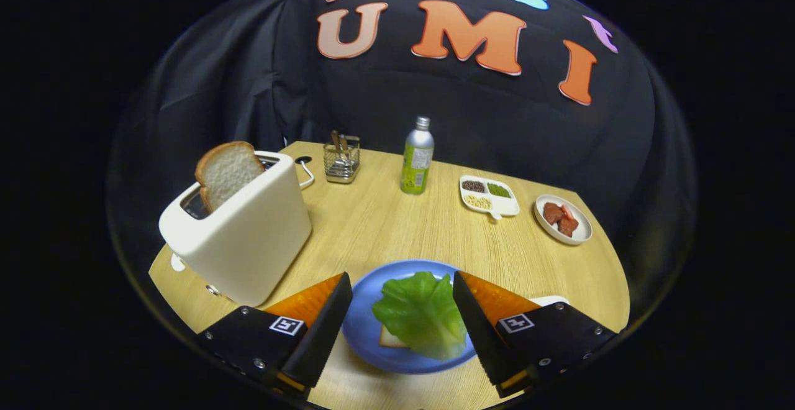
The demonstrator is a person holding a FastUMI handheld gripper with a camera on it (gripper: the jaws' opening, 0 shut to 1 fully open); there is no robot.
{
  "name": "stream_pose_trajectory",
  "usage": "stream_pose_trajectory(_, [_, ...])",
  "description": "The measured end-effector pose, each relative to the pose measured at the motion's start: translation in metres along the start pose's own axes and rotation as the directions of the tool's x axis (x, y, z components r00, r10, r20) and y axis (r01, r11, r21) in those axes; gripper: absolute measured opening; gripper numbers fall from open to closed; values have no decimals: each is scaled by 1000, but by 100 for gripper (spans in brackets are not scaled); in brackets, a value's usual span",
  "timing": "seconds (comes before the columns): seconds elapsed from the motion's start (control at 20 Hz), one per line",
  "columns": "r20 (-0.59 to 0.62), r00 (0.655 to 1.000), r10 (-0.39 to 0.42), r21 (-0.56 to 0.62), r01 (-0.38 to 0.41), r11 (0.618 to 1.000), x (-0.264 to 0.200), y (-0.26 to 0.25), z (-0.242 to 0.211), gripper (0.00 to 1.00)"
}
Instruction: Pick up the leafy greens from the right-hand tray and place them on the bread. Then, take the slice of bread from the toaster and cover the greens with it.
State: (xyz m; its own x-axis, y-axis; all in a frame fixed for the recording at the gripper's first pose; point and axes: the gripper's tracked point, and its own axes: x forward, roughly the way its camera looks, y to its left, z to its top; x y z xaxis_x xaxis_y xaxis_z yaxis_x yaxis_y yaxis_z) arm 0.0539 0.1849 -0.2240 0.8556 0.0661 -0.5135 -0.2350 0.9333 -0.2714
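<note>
Your gripper (pixel 402 323) is held above the near edge of the wooden table (pixel 372 223), with its two fingers spread wide apart and gripping nothing. The leafy greens (pixel 421 314) lie in the gap between the fingers, lower down, resting on a slice of bread (pixel 390 338) of which only a pale corner shows under the leaf. Bread and greens sit on a blue plate (pixel 363 329). Neither finger touches the leaf; whether the right finger's inner edge is just beside it or merely overlaps it from above cannot be told.

Ahead of your left finger stands the white toaster (pixel 248 236). A second bread slice (pixel 227 173) stands tilted in its slot, its top half clear of the housing.

Beyond the plate, farther along the table, note a wire holder (pixel 341 160), a green bottle (pixel 417 158), a divided dish of grains (pixel 489 195) and a small plate of meat (pixel 563 218). A white rim (pixel 549 300) shows just behind your right finger.
</note>
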Motion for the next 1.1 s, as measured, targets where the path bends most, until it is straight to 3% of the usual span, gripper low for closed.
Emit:
stream_pose_trajectory(0.5, [174,979,109,-66,-99,993,-22,88,112,99])
stream_pose_trajectory(0.75, [196,966,169,-91,-154,984,-20,131,128,99])
stream_pose_trajectory(1.1, [140,968,210,-112,-195,974,-2,175,113,99])
